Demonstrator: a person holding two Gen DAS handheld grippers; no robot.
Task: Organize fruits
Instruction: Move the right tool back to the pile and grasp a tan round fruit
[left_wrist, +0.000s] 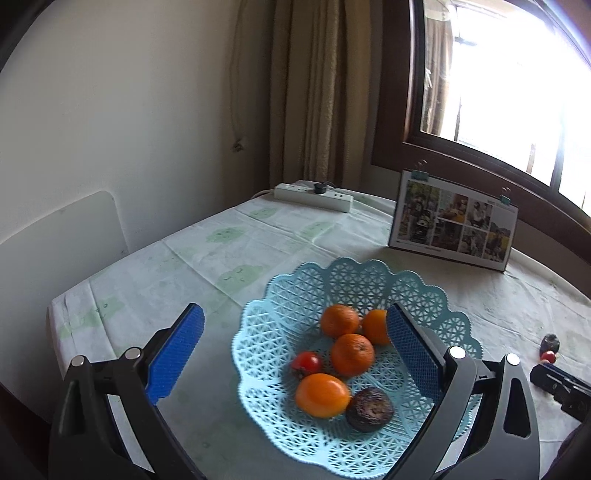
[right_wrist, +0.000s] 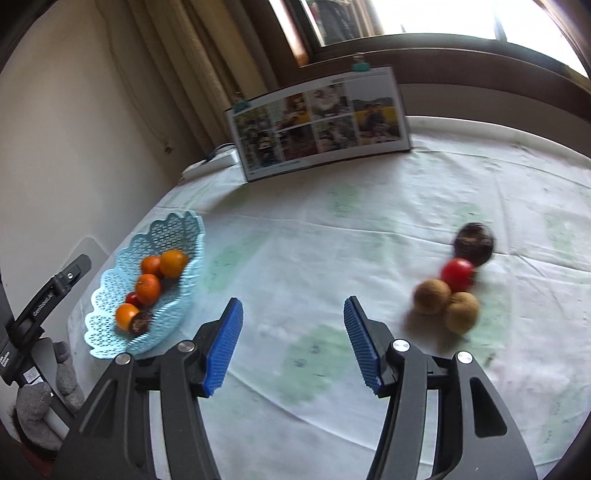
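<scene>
While both my pairs of jaws stand wide and empty, my left gripper (left_wrist: 295, 349) hovers over the blue lattice basket (left_wrist: 424, 291), which holds oranges (left_wrist: 351, 353), a small tomato (left_wrist: 306, 363) and a dark fruit (left_wrist: 369, 409). My right gripper (right_wrist: 293, 345) hangs above the tablecloth (right_wrist: 332, 229); beyond it lie two brown fruits (right_wrist: 431, 296), a red tomato (right_wrist: 457, 274) and a dark round fruit (right_wrist: 474, 244).

Left wrist close above blue basket (left_wrist: 424, 291), right wrist farther back facing window — both share basket

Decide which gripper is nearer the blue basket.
Left. The left gripper hangs directly over the blue basket; the right gripper sits off to its side, over bare tablecloth.
</scene>
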